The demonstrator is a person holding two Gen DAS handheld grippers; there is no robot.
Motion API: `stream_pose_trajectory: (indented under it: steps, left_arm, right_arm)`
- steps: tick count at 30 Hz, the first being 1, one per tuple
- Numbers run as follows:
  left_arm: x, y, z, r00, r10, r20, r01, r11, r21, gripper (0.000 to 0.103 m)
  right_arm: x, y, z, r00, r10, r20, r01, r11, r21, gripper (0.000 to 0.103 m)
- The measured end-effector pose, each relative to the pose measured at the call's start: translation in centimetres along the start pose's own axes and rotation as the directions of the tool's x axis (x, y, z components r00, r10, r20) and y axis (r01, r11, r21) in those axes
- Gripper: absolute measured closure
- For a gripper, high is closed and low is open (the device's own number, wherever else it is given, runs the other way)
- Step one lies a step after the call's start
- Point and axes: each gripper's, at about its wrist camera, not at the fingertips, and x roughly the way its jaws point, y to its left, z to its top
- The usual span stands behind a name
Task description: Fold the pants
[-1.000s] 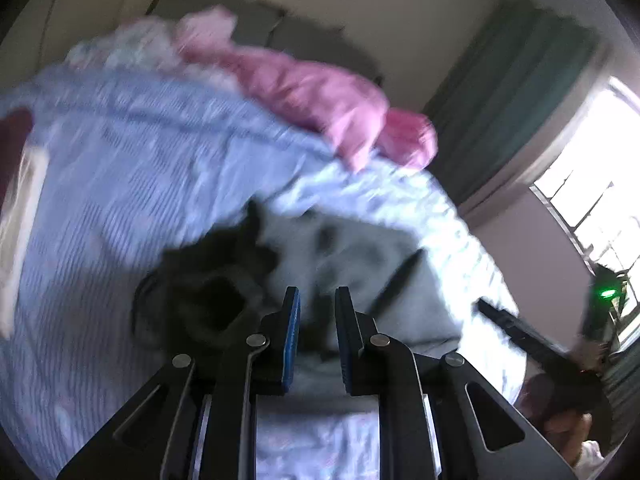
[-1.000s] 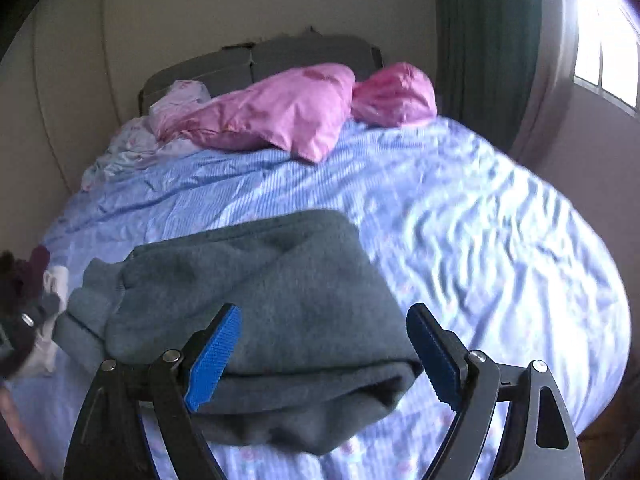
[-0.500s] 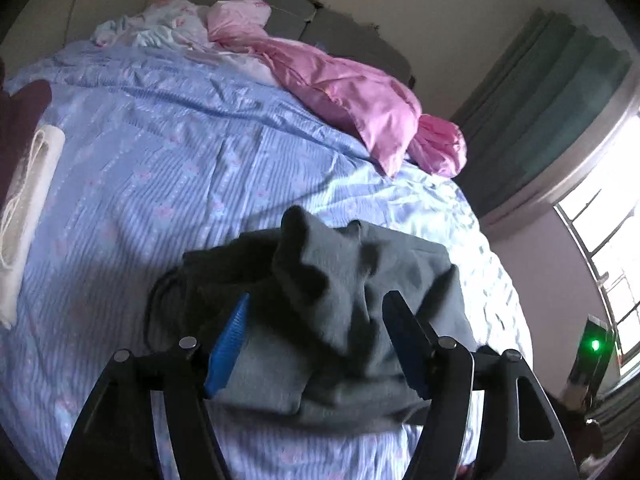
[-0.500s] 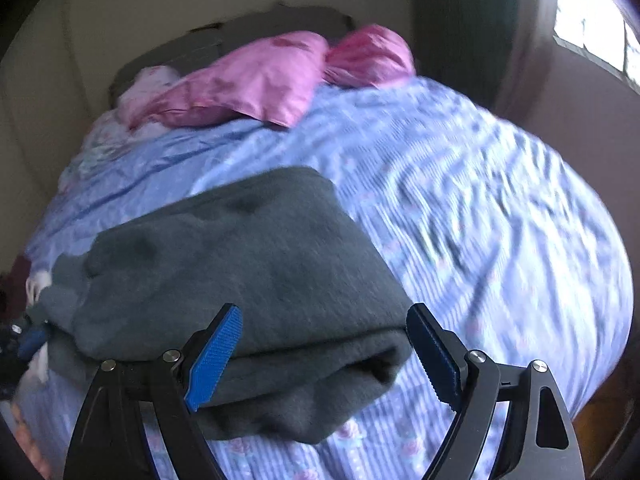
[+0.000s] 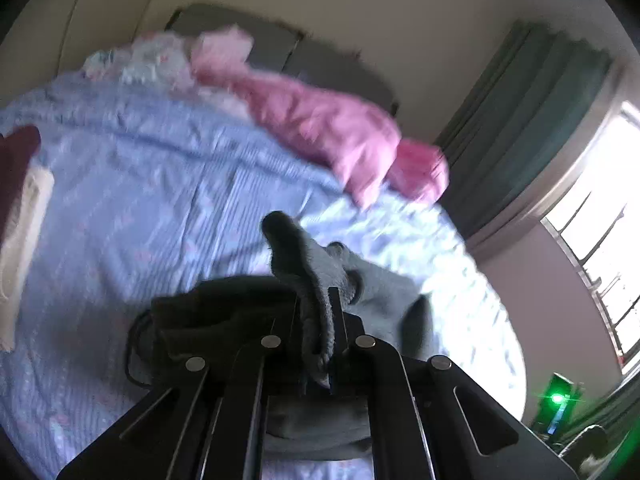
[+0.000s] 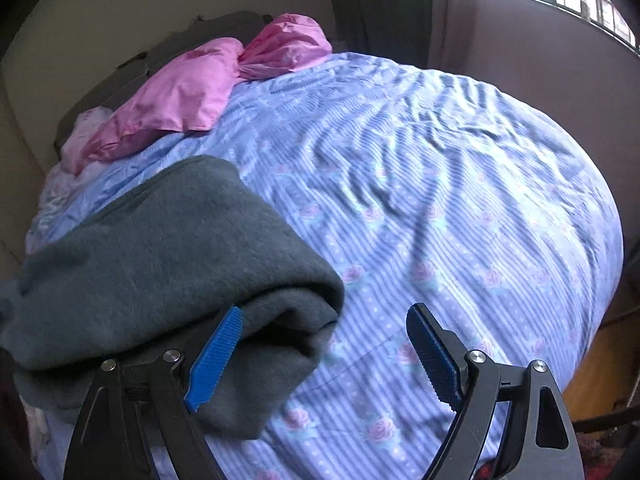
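Observation:
The dark grey fleece pants [image 6: 160,248] lie folded in thick layers on the blue striped bed sheet [image 6: 440,200]. In the left wrist view my left gripper [image 5: 318,320] is shut on a raised fold of the pants [image 5: 308,264], and the cloth stands up between the jaws. My right gripper [image 6: 324,356] is open and empty. Its left pad [image 6: 216,352] is at the near right corner of the folded pants, and its right pad [image 6: 432,356] is over bare sheet.
Pink bedding [image 6: 192,92] and a grey headboard [image 5: 260,40] lie at the far end of the bed. A folded cream cloth [image 5: 20,248] and a maroon item [image 5: 16,160] sit at the bed's left side. A window [image 5: 600,240] and green curtain [image 5: 520,120] are at right.
My left gripper was shut, opened over the pants, then shut on a fold and lifted it. My right gripper stayed open and shifted right toward the pants' corner.

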Motion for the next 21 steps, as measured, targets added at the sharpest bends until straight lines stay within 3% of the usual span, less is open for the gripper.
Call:
stream_pose_trajectory:
  steps: [4, 7, 12, 15, 21]
  left_arm:
    - [-1.1, 1.7, -0.9, 0.998, 0.026, -0.054, -0.027, 0.999, -0.021, 0.094]
    - [0.5, 4.5, -2.5, 0.988, 0.112, -0.109, -0.114, 0.993, -0.02, 0.094]
    - [2.0, 6.8, -3.5, 0.981, 0.121, -0.15, -0.135, 0.987, -0.085, 0.092]
    - [2.4, 7.3, -4.0, 0.968, 0.192, -0.162, -0.204, 0.977, -0.059, 0.087]
    - [3.1, 7.5, -5.0, 0.94, 0.298, -0.167, -0.3, 0.954, 0.01, 0.07]
  right_arm:
    - [-3.0, 1.6, 0.6, 0.989, 0.029, 0.146, -0.017, 0.996, -0.082, 0.017]
    - [-3.9, 1.6, 1.0, 0.978, 0.027, 0.208, -0.01, 0.996, -0.084, 0.017]
    - [-2.4, 2.2, 0.5, 0.98, -0.021, 0.198, 0.047, 0.991, -0.126, 0.017]
    - [-1.5, 2.7, -0.2, 0.982, -0.031, 0.188, 0.06, 0.987, -0.149, 0.017]
    - [-1.0, 1.2, -0.7, 0.983, -0.058, 0.175, 0.071, 0.995, -0.066, 0.017]
